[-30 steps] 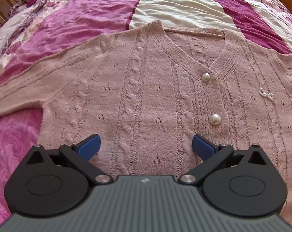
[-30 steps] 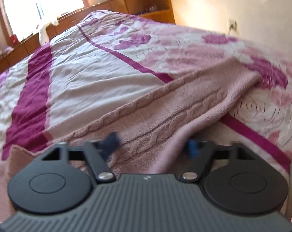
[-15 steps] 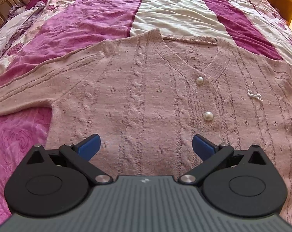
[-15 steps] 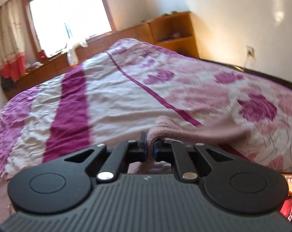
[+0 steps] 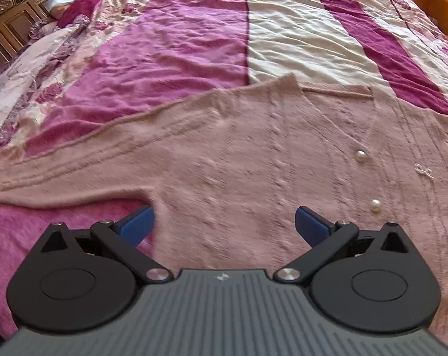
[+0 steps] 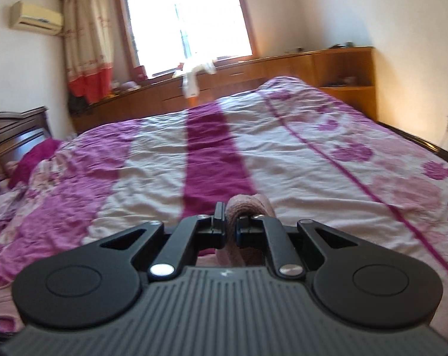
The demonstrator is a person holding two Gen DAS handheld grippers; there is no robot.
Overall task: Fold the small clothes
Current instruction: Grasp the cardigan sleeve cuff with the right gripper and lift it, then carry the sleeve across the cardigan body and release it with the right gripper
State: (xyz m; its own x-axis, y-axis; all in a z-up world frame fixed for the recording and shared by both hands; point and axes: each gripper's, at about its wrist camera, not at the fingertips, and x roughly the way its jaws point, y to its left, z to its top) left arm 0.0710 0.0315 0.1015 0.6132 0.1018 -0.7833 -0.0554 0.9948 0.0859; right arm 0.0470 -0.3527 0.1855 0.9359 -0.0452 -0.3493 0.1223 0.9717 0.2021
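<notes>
A pink cable-knit cardigan [image 5: 253, 163] lies spread flat on a wide bed covered by a magenta, cream and floral striped quilt [image 5: 298, 38]. One sleeve stretches out to the left across the quilt. Two round pearl buttons [image 5: 361, 156] sit one below the other, right of the cardigan's middle. A dark carved wooden headboard [image 5: 13, 14] stands at the bed's far left. In the right wrist view, a long low wooden cabinet [image 6: 253, 74] runs behind the bed, under a window [image 6: 185, 20].

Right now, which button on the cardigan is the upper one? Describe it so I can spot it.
On the striped bedspread lies a pink cardigan. Follow its V-neck down to two pearl buttons; the upper button sits just below the V, farther from the left gripper than the lower button.
</notes>
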